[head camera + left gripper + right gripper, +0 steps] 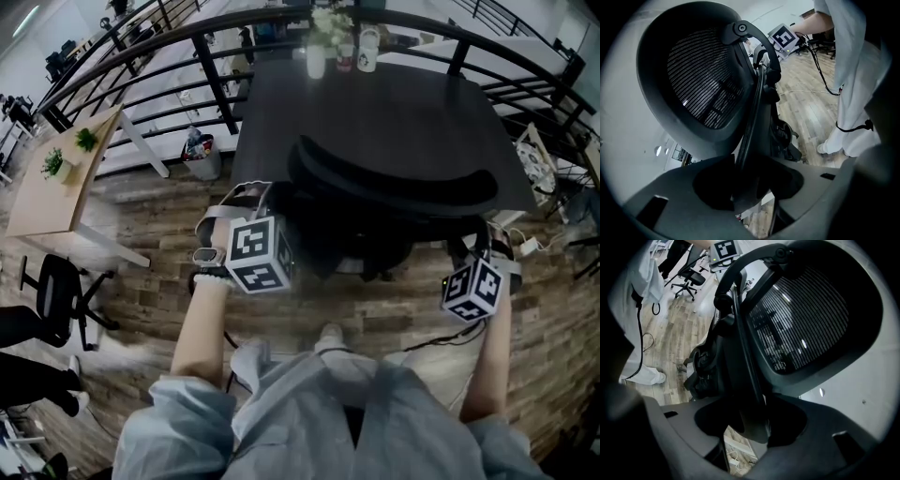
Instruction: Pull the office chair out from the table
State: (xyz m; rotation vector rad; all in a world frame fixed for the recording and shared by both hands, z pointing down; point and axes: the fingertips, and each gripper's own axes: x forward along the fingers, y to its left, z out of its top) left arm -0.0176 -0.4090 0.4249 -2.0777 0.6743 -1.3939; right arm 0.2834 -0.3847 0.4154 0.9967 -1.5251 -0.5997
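A black office chair (394, 183) with a mesh back stands pushed in under the dark table (375, 103). My left gripper (281, 216) is at the chair back's left side and my right gripper (473, 253) at its right side. In the left gripper view the mesh backrest (703, 79) fills the frame, and its black frame edge runs down between the jaws of the left gripper (750, 197), which close on it. The right gripper view shows the same from the other side: the backrest (801, 319) frame is clamped in the right gripper (752, 427). The pads themselves are hidden.
A vase and cups (337, 47) stand at the table's far end, with a black railing (141, 66) beyond. A light wooden table (56, 178), a bin (202, 155) and another black chair (56, 291) are on the left. My feet (328, 337) stand just behind the chair.
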